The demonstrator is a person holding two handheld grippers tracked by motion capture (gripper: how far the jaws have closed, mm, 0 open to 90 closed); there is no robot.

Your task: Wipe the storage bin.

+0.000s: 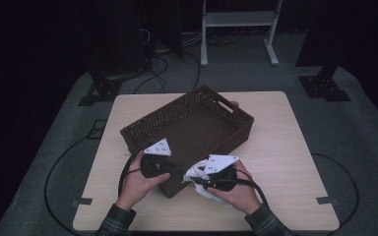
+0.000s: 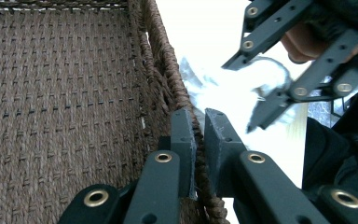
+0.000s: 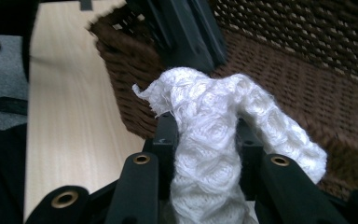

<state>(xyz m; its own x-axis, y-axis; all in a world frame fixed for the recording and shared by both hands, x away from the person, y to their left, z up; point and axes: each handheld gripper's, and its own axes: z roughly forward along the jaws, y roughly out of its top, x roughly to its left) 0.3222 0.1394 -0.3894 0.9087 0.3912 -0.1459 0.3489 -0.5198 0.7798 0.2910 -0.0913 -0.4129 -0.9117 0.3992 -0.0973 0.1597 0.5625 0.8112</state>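
Observation:
A brown woven basket (image 1: 241, 129) lies at an angle on the light wooden table (image 1: 285, 162). My left gripper (image 1: 178, 169) is at the basket's near wall, and in the left gripper view its jaws (image 2: 199, 116) are shut on the rim (image 2: 161, 51), one pad inside and one outside. My right gripper (image 1: 201, 173) sits just right of it, shut on a white knitted cloth (image 1: 207, 191). In the right gripper view the cloth (image 3: 205, 140) bulges up between the jaws (image 3: 205, 126) and droops to the right, just outside the basket wall (image 3: 130, 88). The left gripper (image 3: 186, 32) stands behind it.
The basket floor (image 2: 65, 93) is bare weave. A cut-out handle (image 1: 226, 105) sits in the far end wall. Bare tabletop (image 3: 65, 116) lies on both sides of the basket. Cables (image 1: 128, 169) trail from both grippers. Stands and a metal frame (image 1: 238, 19) rise beyond the table.

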